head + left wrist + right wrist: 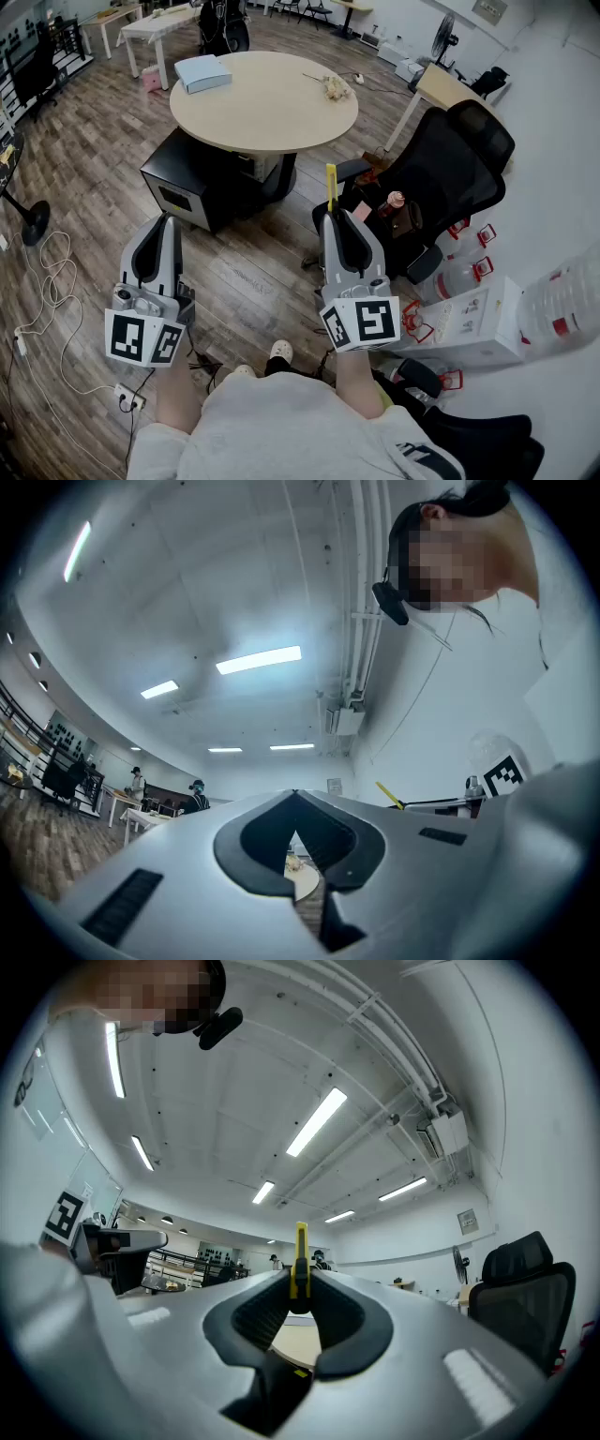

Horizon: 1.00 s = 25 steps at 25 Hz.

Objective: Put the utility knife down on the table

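Your right gripper (334,220) clamps the yellow knife (331,186).
It sticks out past the jaw tips; your left gripper (167,221) is closed on nothing; the round table (234,112) stands ahead.

Floor: you stand on a brown wood-plank floor (84,141) | Ahead: round beige wooden table (267,112), black box cabinet (187,183) at its foot | Your right: black mesh office chair (459,159) | Overhead: white ceiling (187,583), long strip lights (258,659)
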Available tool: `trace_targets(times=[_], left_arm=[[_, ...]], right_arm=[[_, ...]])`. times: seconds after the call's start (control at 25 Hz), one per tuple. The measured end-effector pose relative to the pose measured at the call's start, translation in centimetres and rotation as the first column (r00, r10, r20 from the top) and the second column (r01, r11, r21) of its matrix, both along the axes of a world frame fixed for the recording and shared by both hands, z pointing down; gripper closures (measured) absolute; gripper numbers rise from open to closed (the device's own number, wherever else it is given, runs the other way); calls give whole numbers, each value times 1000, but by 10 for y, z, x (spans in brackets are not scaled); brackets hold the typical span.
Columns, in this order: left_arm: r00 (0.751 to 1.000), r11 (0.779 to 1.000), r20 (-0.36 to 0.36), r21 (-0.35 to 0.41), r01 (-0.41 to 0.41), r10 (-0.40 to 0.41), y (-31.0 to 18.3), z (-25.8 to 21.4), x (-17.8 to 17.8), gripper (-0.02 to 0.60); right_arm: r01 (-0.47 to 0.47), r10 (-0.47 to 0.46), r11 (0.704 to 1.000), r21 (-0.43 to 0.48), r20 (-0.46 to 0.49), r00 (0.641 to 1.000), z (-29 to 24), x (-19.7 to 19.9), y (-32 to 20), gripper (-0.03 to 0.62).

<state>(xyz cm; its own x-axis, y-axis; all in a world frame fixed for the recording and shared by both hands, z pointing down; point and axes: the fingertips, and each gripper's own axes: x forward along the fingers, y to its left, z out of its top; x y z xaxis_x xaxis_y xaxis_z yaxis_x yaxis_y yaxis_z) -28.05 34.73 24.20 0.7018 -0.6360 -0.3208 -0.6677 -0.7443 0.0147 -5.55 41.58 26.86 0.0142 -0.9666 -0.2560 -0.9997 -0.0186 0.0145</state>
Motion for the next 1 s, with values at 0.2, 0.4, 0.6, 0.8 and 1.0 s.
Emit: trace_targets(times=[0.2,0.4,0.6,0.8,1.0], left_arm=[[1000,1000,0,2,-2,2,-7,0,4,574],[1000,1000,0,7,-2,2,-15,-2,17,574],[1000,1000,2,17,-5,5,-22,-5,36,574],[1000,999,-3,35,-3,3,-28,-12,62,574],[1000,999,-3,53,-2,2,-27,-14,90,574]], right_arm=[[5,-5,1000,1,0,1000,0,1,-9,519],[15,-15,1000,0,7,1000,2,12,-19,519],[21,-21,1000,2,33,999,2,32,-29,519],[30,-31,1000,5,29,999,1,56,-36,519],[51,-51,999,2,14,999,4,79,-38,519]])
